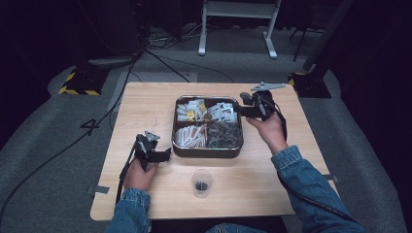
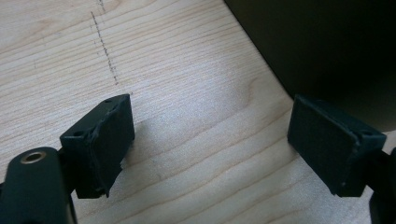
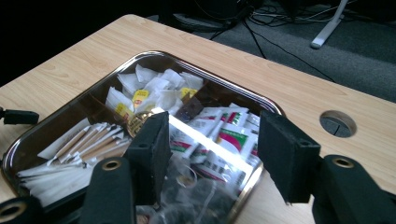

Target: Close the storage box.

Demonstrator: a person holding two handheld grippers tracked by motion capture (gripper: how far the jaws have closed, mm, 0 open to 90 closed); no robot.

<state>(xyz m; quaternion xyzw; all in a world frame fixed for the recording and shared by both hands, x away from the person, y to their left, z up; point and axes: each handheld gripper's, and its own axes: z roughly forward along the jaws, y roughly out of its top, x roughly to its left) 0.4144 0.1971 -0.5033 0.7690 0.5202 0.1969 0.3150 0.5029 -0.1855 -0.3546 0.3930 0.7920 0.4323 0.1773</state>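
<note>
A dark room with grey carpet, cables and a white stand's feet at the back surrounds a light wooden table (image 1: pixel 145 104). A metal tray (image 1: pixel 208 153) sits at the table's middle, nearer the far edge, its sides square to the table's edges and very nearly equal, so no long axis can be told. It is split into four compartments: tea bags with yellow tags (image 3: pixel 140 95) far left, white packets printed red and green (image 3: pixel 219 135) far right, long paper stick packets (image 3: pixel 84 142) near left, dark clear-wrapped packets (image 1: pixel 224 133) near right. The sticks lie side by side, their long axes running roughly left to right.

A clear plastic cup (image 1: pixel 202 182) with something dark in the bottom stands upright near the table's near edge, in front of the tray and apart from it.

The left gripper (image 1: pixel 166 153) rests low over the table just beside the tray's near left corner, pointing at its wall; its jaws are spread wide over bare wood with nothing between them.

The right gripper (image 1: pixel 246 104) is held above the tray's far right corner, pointing left across the tray. Its jaws stand well apart and empty, touching nothing.
</note>
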